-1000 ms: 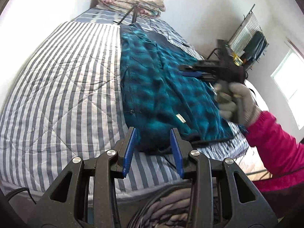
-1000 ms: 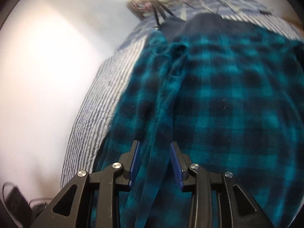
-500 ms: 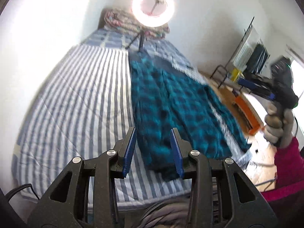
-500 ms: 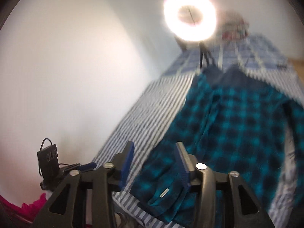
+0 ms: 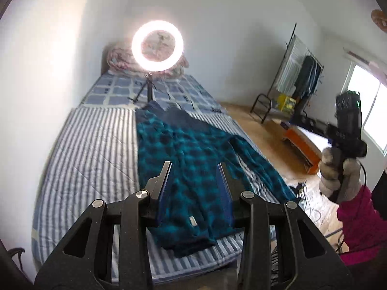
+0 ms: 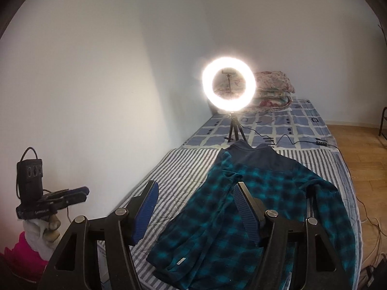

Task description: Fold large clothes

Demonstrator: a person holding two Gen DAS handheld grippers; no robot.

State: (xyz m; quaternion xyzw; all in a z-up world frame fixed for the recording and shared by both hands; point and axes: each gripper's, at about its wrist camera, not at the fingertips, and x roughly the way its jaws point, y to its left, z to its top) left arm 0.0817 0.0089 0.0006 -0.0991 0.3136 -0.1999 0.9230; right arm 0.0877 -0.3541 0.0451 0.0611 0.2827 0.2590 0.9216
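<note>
A white-walled bedroom with a wooden floor holds one bed, covered by a blue-and-white striped quilt at the near end and a checked blue sheet at the far end.

One garment, a teal-and-black plaid fleece jacket with a navy collar and yoke, lies flat on the striped quilt. It fills the centre and lower right of the right wrist view and runs from the centre to the bottom of the left wrist view. One sleeve is folded in over the body; a small pale label shows near the hem.

Two grippers are in the air above the near end of the bed. The left gripper has its jaws partly apart with nothing between them; the jacket lies well below. The right gripper has just been opening; its jaws stand wide and empty, clear of the fabric. Each is held by one gloved hand: the right hand at the right edge of the left wrist view, the left hand at the lower left of the right wrist view, both with pink sleeves.

One lit ring light on a tripod stands on the checked sheet beyond the collar. One stack of folded floral bedding sits behind it. One clothes rack stands at the right.
</note>
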